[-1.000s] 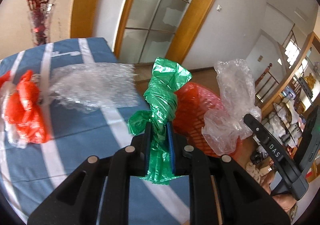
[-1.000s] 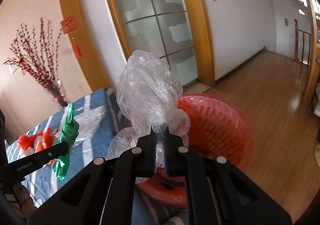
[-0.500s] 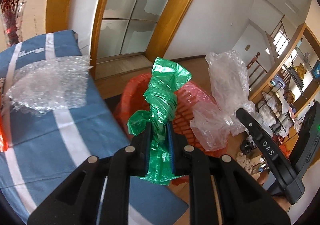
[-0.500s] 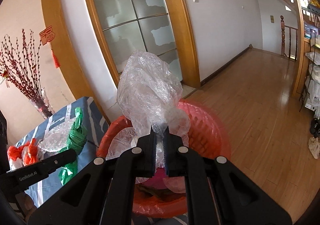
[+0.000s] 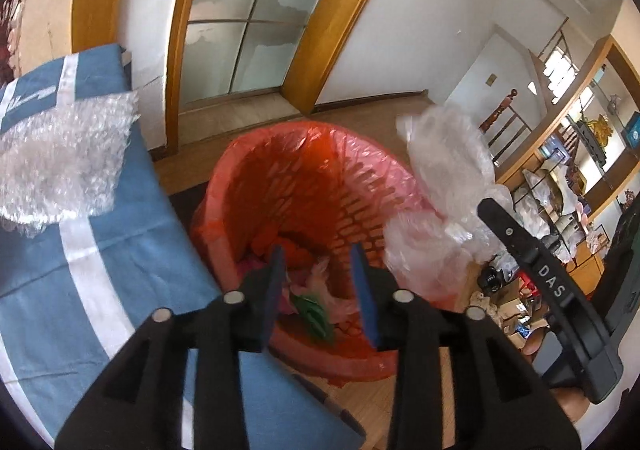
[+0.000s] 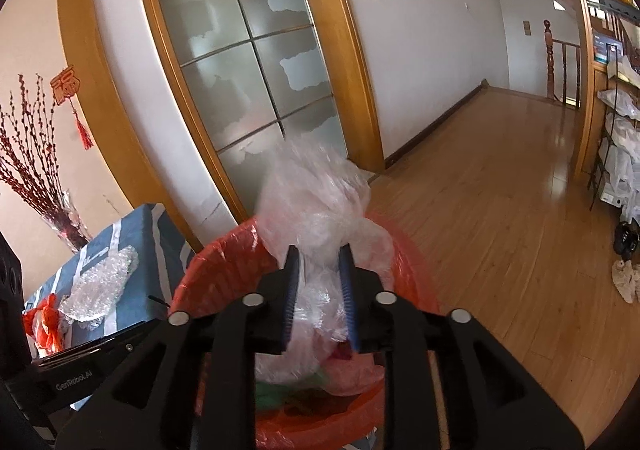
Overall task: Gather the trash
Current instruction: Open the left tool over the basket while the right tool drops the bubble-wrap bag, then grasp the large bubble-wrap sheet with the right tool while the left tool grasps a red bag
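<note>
A red lined trash basket (image 5: pixel 320 178) stands on the floor beside the blue table; it also shows in the right wrist view (image 6: pixel 224 274). My left gripper (image 5: pixel 322 282) is open and empty above the basket. A green plastic bag (image 5: pixel 314 314) lies inside the basket. My right gripper (image 6: pixel 319 282) is open over the basket, with a clear plastic bag (image 6: pixel 316 202) loose between its jaws, blurred. That clear bag shows in the left wrist view (image 5: pixel 448 166) by the basket's right rim.
A blue striped table (image 5: pixel 132 234) lies left of the basket, with bubble wrap (image 5: pixel 60 158) on it. In the right wrist view, bubble wrap (image 6: pixel 100 286) and a red bag (image 6: pixel 46 322) lie on the table. Wooden floor (image 6: pixel 500 218) stretches right; shelves stand at far right.
Both grippers moved over the basket and opened. The green bag dropped from my left gripper into the basket. The clear bag has come loose between my right jaws.
</note>
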### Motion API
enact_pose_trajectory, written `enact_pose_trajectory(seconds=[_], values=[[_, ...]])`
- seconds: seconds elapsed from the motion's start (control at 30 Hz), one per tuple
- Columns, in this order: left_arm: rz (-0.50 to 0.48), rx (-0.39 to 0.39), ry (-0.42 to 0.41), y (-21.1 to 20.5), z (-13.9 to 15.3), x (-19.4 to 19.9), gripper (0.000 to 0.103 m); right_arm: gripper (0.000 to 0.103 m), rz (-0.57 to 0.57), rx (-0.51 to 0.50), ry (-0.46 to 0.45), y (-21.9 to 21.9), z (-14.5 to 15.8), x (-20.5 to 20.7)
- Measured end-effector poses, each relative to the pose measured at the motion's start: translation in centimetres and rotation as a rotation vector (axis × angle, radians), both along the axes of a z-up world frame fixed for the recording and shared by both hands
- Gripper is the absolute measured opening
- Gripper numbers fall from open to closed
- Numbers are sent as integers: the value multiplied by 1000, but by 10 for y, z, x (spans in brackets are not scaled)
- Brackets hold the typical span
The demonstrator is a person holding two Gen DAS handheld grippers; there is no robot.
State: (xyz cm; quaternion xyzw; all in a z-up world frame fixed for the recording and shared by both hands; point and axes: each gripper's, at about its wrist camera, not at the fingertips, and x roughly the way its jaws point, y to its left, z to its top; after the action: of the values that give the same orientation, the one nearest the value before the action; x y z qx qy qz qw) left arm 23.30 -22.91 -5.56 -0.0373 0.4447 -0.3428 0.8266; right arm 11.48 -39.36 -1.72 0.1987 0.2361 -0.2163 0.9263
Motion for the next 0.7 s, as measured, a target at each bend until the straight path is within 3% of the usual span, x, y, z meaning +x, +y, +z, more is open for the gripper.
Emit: enact_pose_trajectory(seconds=[0.13,0.2,0.5,0.7], values=[[36,27,-10,16,-4,-2,45,49,-11,2,4,0,-3,-4],[63,50,-29,28,-4,-4,49,53,-15,1,2,2,-3,-5],[161,123,-68,82,-5,-13,57,56,23,-23,15,16,1,-2],[230,129,-89,119,-2,-23,58,56,79,-39,23,40,4,8]])
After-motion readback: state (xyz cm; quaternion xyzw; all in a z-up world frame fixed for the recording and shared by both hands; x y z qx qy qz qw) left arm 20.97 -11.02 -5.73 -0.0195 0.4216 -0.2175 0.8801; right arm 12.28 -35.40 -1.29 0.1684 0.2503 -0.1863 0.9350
